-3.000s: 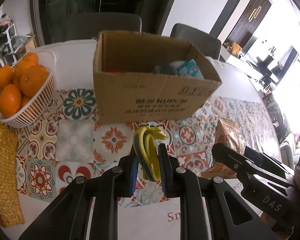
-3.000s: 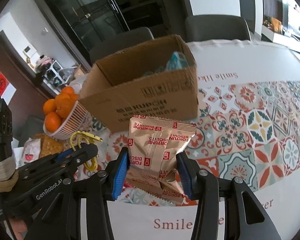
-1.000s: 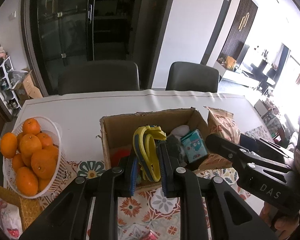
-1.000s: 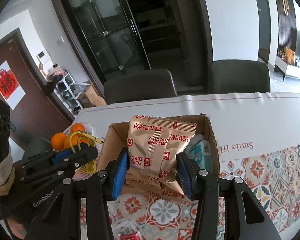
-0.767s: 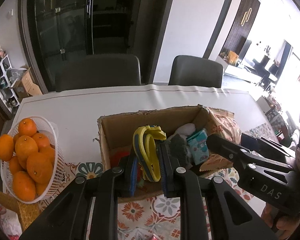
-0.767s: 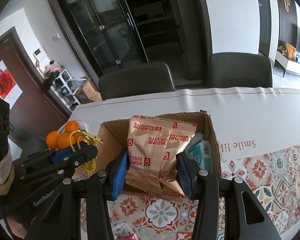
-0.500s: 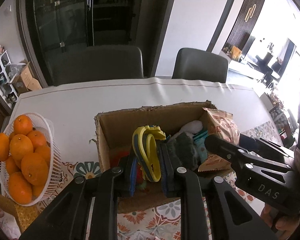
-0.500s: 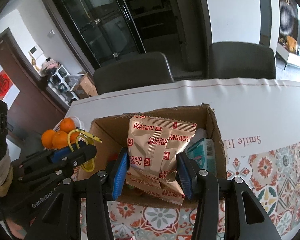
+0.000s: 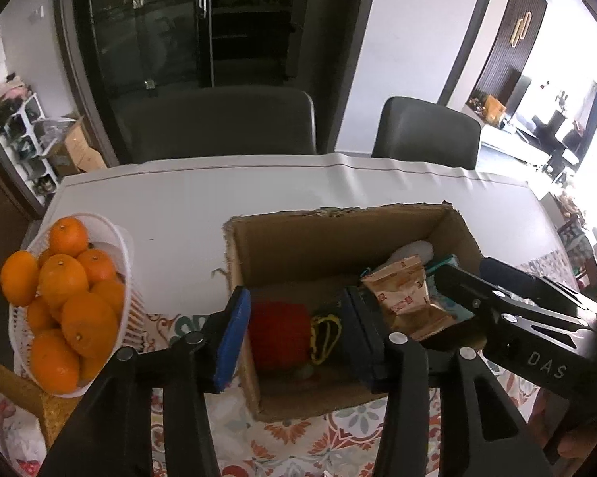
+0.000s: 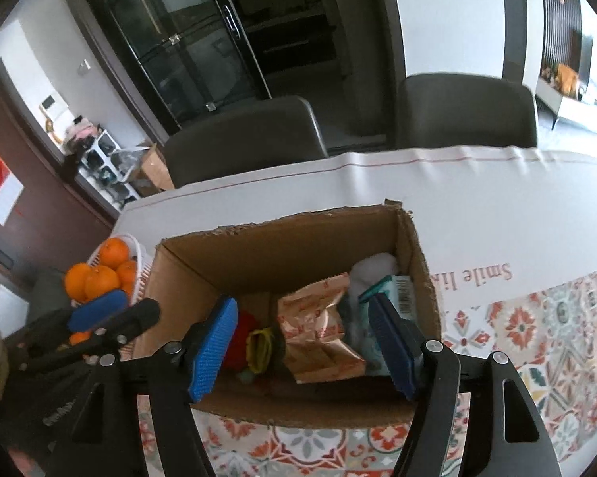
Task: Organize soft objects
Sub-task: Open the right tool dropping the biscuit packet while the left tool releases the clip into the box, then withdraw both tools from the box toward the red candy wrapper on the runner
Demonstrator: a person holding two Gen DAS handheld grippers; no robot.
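Hovering over the cardboard box (image 10: 282, 246), I have both jaw pairs opening, left gripper (image 9: 294, 334) and right gripper (image 10: 304, 344) empty, the light, crinkly biscuit packet (image 10: 318, 330) lying mid-box beside the limp yellow loop (image 9: 325, 336), best pinched at its sealed edge.

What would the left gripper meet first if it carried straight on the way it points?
Probably the red soft object and yellow loop in the cardboard box, directly between the opening left gripper; depth is uncertain.
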